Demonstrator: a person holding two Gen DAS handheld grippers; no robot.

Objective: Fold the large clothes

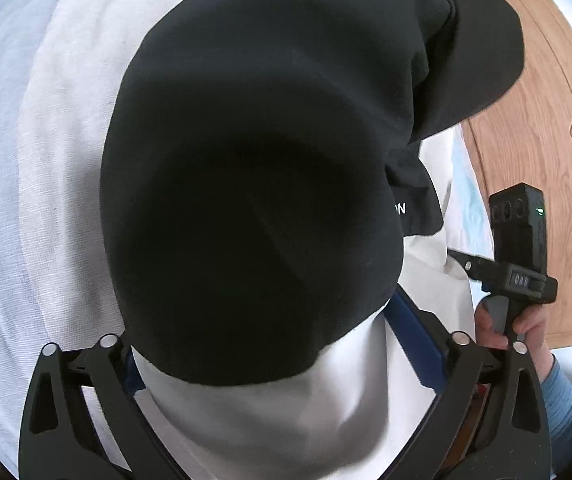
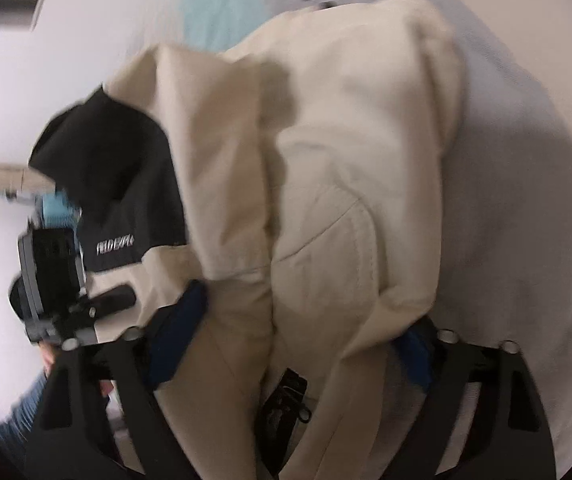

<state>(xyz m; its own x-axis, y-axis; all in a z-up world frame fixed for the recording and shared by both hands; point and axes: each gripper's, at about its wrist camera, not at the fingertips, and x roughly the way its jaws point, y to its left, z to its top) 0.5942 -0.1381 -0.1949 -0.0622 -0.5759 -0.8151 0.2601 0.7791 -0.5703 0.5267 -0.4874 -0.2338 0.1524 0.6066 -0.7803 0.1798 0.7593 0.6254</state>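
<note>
The bulky cream-and-black fabric jacket (image 2: 326, 184), bunched and draped with its black panel (image 1: 254, 168) uppermost, hung over the white bedsheet (image 1: 46, 160), clamped between both the left gripper (image 1: 286, 360) and right gripper (image 2: 298, 344).

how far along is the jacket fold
Done: little that shows; the black and cream jacket hangs bunched, no flat fold visible. In hand: the right gripper and left gripper each pinch its fabric, lifted above the bed. Left: lay it flat, fold sleeves and body.
</note>
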